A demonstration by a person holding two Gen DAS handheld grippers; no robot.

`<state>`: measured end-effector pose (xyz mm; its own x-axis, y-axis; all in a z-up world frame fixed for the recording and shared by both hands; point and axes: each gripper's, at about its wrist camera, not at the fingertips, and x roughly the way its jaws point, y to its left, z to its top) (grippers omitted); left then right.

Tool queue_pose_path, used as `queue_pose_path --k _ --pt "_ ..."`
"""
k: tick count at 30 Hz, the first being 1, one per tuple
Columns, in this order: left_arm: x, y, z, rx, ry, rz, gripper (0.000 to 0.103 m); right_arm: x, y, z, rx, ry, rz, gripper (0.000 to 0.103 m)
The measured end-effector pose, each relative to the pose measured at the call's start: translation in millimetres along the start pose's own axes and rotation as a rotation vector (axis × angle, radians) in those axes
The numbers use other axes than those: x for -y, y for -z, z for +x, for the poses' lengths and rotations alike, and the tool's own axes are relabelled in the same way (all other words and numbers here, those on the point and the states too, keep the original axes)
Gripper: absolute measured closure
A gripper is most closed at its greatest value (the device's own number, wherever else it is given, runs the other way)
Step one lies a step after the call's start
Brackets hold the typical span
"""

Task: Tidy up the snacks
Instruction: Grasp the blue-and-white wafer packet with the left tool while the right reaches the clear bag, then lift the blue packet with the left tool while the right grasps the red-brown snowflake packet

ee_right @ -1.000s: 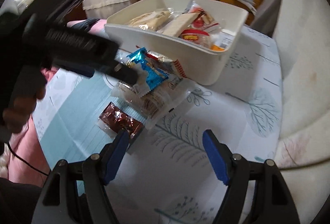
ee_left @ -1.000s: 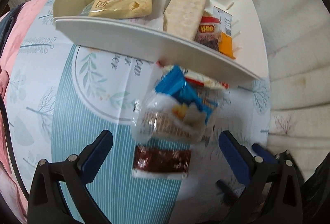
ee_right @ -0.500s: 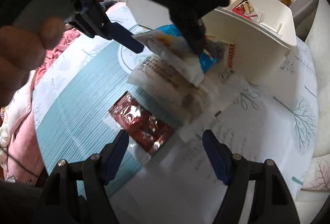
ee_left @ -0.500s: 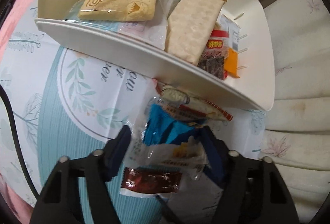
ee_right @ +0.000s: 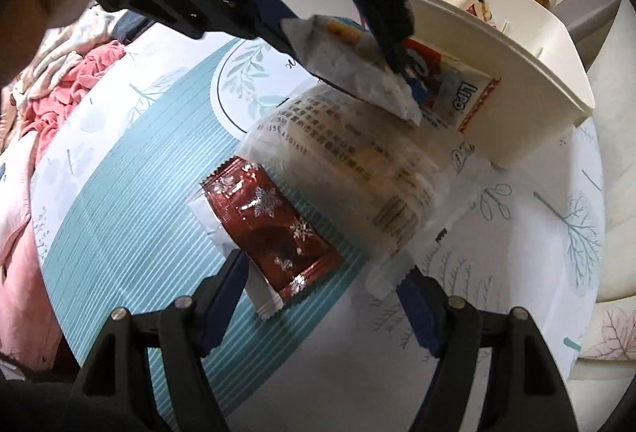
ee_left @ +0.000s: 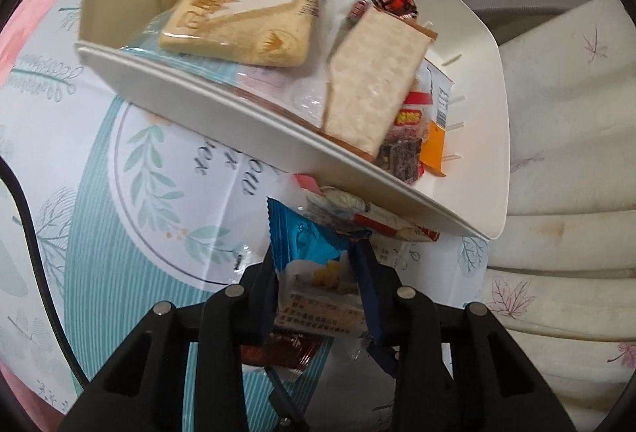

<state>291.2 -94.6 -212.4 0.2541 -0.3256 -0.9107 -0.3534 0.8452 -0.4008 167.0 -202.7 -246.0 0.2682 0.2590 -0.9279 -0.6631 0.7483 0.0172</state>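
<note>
Left tongs (ee_left: 318, 288) closing on blue-white snack pack (ee_left: 318, 273) beside bin (ee_left: 493, 82); I'd seat pads mid-pack before lifting; right tongs (ee_right: 322, 296) apart.

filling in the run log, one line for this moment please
left tool: closing on blue packet | right tool: open over red packet | bin: part filled

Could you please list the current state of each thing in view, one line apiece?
Left gripper: jaws closing around the blue-and-white snack packet.
Right gripper: open, above the dark red packet.
Dark red packet: flat on the table.
Clear biscuit packet: flat on the table.
White bin: open-topped, holding snacks.
</note>
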Motion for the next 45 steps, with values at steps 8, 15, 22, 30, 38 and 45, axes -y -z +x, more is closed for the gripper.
queue_pose_path --k 8,15,22,30,38,45 --pt "-28.0 7.5 -29.4 0.046 0.002 -0.044 0.070 -10.0 -4.6 -1.2 -0.003 0.038 0.004 0.051" --pt "-65.0 21.4 -63.3 0.099 -0.033 -0.123 0.070 -20.7 -8.8 -1.8 -0.012 0.035 -0.017 0.086" --pt "-98.5 43.4 -94.1 0.152 -0.066 -0.213 0.070 2.3 -14.0 -3.6 -0.027 -0.033 0.039 0.100" --pt "-107.7 60.4 -114.4 0.207 -0.082 -0.257 0.070 18.3 -7.1 -11.0 -0.012 -0.171 0.101 0.103" --pt "-112.3 70.6 -125.4 0.227 -0.088 -0.276 0.070 9.0 -12.4 -23.3 0.048 -0.215 0.054 0.103" --pt "-116.1 64.9 -132.0 0.225 -0.071 -0.254 0.070 3.8 -16.8 -20.7 0.015 -0.143 0.038 0.092"
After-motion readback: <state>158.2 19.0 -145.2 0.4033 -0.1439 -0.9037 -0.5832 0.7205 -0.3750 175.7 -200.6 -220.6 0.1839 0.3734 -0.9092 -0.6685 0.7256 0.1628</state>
